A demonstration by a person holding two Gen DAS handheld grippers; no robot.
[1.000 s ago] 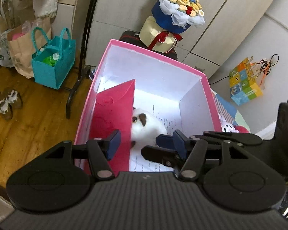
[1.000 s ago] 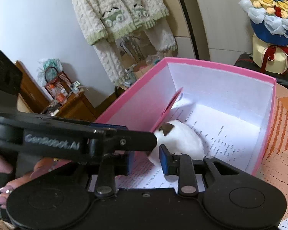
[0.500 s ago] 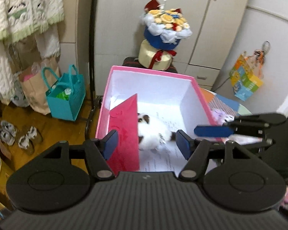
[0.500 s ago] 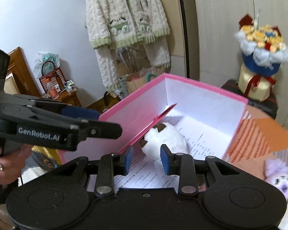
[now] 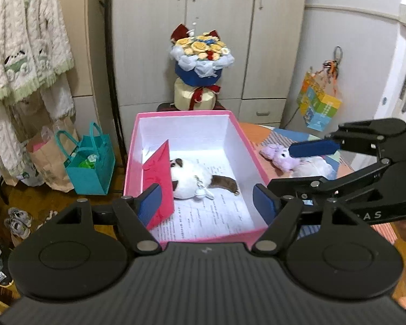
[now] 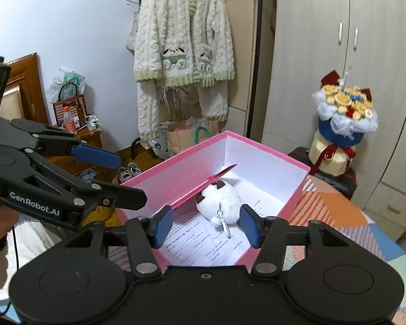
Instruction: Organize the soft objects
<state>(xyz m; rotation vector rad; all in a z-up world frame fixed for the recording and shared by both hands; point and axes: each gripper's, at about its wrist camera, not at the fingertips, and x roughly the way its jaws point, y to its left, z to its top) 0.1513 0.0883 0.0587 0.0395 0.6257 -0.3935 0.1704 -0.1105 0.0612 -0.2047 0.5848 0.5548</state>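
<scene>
Left wrist view: the left gripper (image 5: 207,199) has pulled back and up, jaws apart and empty, with the white plush (image 5: 192,180) now lying ahead of it in the pink box (image 5: 247,146), its front half-hidden behind the red card (image 5: 159,187). A purple plush (image 5: 280,158) sits on the tabletop (image 5: 257,132) off to the right, partly covered by the right gripper (image 5: 307,168). Right wrist view: the right gripper (image 6: 207,226) has also backed away, jaws spread and holding nothing, the plush just beyond its fingertips.

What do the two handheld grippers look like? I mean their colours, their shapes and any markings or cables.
Both the left gripper and the right gripper are matte black, with linkage arms on silver pivot pins, round discs on a ribbed body, and blue pads on the fingers. Seen from the side, the left one reads "GenRobot.AI" in white. A thin black cable hangs below it. No sleeves are clear.
</scene>
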